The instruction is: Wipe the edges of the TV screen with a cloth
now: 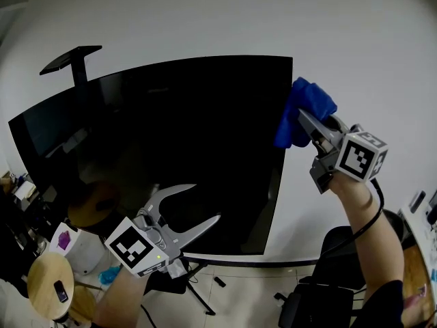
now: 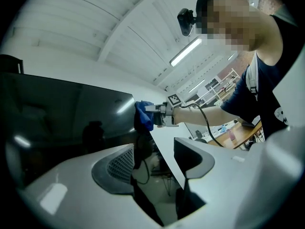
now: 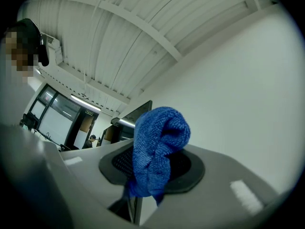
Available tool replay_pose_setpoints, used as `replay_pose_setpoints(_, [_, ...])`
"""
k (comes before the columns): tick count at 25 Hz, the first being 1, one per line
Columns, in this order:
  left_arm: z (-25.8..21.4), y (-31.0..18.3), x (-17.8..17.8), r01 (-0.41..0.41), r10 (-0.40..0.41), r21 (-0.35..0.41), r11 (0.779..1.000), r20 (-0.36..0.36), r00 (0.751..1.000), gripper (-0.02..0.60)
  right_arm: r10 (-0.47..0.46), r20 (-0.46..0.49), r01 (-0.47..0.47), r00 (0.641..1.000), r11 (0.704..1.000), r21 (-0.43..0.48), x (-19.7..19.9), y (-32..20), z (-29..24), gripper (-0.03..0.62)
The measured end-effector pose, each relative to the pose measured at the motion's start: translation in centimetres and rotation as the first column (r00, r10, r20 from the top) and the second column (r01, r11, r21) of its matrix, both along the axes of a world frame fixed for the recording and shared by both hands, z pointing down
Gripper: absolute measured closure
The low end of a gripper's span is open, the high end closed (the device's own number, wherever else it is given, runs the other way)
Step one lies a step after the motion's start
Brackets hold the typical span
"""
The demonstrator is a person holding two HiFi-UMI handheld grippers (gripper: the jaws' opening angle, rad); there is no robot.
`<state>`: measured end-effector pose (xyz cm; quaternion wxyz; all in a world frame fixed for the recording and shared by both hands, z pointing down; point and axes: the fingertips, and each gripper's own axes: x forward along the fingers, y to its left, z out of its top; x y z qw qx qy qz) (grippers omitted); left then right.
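The cloth (image 1: 305, 108) is clamped in the right hand-held gripper (image 1: 305, 120) at the two-o'clock edge of the TV screen (image 1: 171, 142); even pressure is advised. The left hand-held gripper (image 1: 205, 201) is held apart, empty.

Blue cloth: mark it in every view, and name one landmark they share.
Head view: upper right, blue cloth against the right edge of the TV.
Left gripper view: centre, at that same edge.
Right gripper view: centre foreground.
Shared landmark: the TV's right edge.

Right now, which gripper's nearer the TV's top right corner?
Right. Right gripper holds the blue cloth at the TV edge below it; left gripper is open near the bottom.
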<state>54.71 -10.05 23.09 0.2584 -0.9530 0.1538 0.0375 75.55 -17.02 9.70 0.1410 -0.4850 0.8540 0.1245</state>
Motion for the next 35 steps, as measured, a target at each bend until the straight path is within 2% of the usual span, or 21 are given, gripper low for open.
replay_pose_setpoints(5, [2.0, -0.1, 0.0, 0.002, -0.001, -0.037, 0.999, 0.008, 1.0, 0.331, -0.016, 0.01, 0.016, 1.0, 0.999, -0.034, 0.1, -0.2, 4.4, 0.45])
replay_pose_setpoints(10, [3.9, -0.1, 0.0, 0.003, -0.001, -0.074, 0.997, 0.023, 1.0, 0.331, -0.008, 0.009, 0.009, 1.0, 0.994, -0.11, 0.2, -0.6, 9.9, 0.45])
replay_pose_setpoints(20, [10.0, -0.1, 0.2, 0.01, -0.002, -0.191, 0.982, 0.04, 0.999, 0.331, 0.0, 0.056, 0.014, 0.998, 0.969, -0.246, 0.5, -1.0, 20.2, 0.45])
replay_pose_setpoints(30, [17.7, -1.0, -0.3, 0.048, -0.024, -0.356, 0.933, 0.07, 0.997, 0.331, 0.027, 0.125, 0.026, 0.992, 0.916, -0.4, 0.8, -1.9, 30.9, 0.45])
replay_pose_setpoints(35, [21.4, -1.6, -0.3, 0.057, -0.024, -0.42, 0.906, 0.083, 0.996, 0.331, 0.054, 0.15, 0.025, 0.987, 0.878, -0.478, 1.0, -1.9, 36.8, 0.45])
